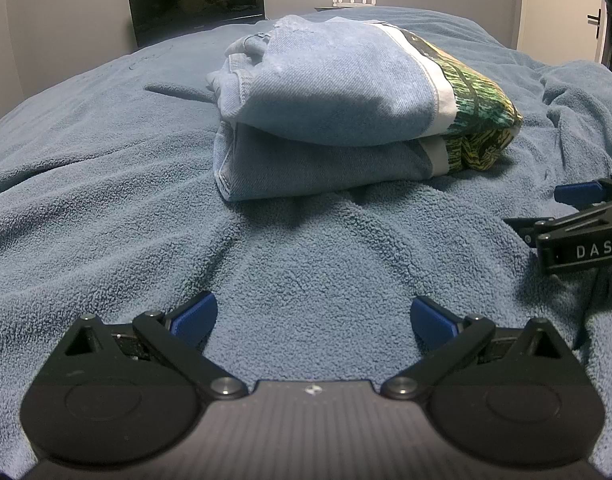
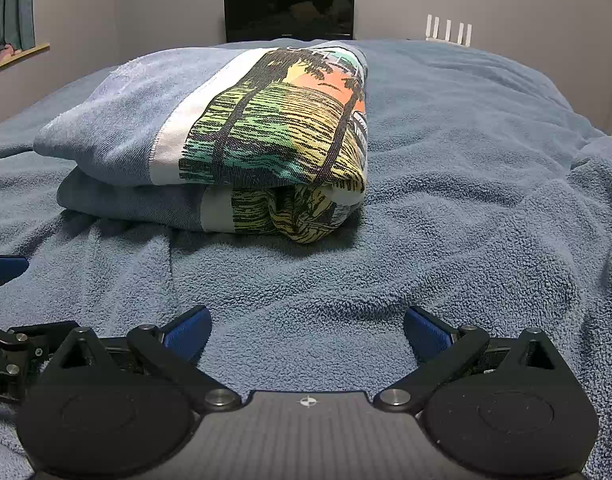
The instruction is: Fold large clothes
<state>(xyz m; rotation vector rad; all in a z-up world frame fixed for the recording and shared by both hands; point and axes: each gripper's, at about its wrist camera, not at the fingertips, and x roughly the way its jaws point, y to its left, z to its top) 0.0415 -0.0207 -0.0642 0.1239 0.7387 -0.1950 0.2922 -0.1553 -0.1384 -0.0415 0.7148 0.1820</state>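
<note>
A light blue sweatshirt (image 1: 326, 100) with a colourful palm-tree print lies folded in a thick stack on the blue fleece blanket (image 1: 106, 200). It also shows in the right wrist view (image 2: 210, 140), print side facing me. My left gripper (image 1: 312, 320) is open and empty, resting low over the blanket in front of the stack. My right gripper (image 2: 306, 330) is open and empty too, also short of the stack. The right gripper shows at the right edge of the left wrist view (image 1: 578, 216).
The blanket (image 2: 466, 200) covers a bed and is rumpled on the right side. A dark monitor (image 2: 289, 4) and a white router (image 2: 448, 30) stand against the far wall. A door (image 1: 562, 8) is at the far right.
</note>
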